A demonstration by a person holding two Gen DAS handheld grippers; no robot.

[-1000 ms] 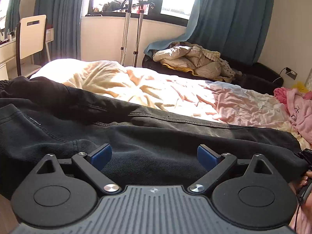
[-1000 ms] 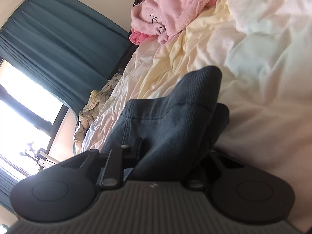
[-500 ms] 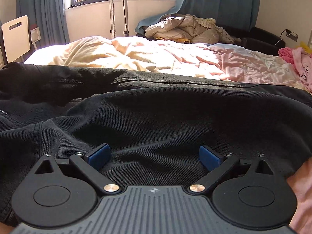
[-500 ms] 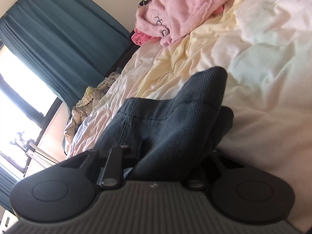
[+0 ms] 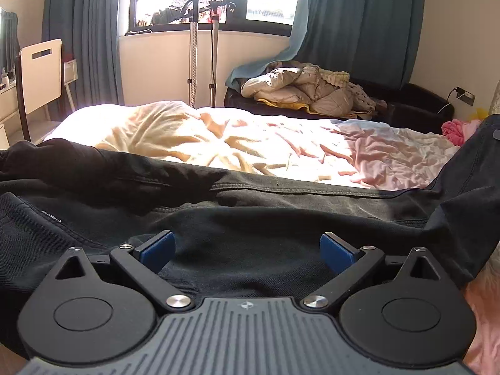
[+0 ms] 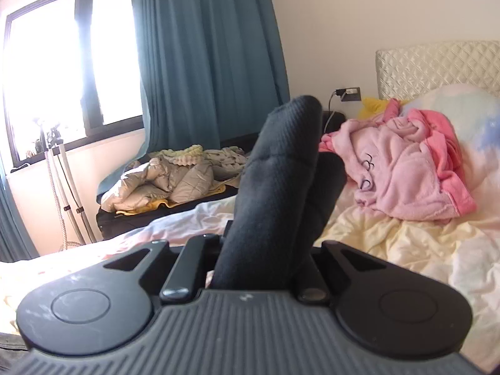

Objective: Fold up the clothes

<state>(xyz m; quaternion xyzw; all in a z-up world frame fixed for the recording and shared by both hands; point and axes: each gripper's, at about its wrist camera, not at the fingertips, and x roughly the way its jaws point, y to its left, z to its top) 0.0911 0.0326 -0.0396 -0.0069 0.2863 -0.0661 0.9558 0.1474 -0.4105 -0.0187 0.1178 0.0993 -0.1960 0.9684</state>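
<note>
A black garment [image 5: 218, 218] lies spread across the near side of the bed. My left gripper [image 5: 247, 250] is open just above it, its blue pads [image 5: 156, 248] wide apart with nothing between them. My right gripper [image 6: 265, 250] is shut on the garment's ribbed cuff end [image 6: 281, 168], which sticks up between the jaws and hides the fingertips. In the left wrist view that end [image 5: 468, 187] rises off the bed at the right.
The bed sheet [image 5: 250, 143] is rumpled, cream and pink. A pink fleece garment [image 6: 400, 168] lies by the quilted headboard [image 6: 437, 65]. A dark couch with a heap of bedding [image 5: 309, 90] stands beyond the bed, a metal stand [image 5: 193, 62] by the window, a white chair [image 5: 40, 75] at the left.
My right gripper has lifted and turned level with the cuff still in it, raising that end off the bed. My left gripper stays open over the garment and has tilted up slightly.
</note>
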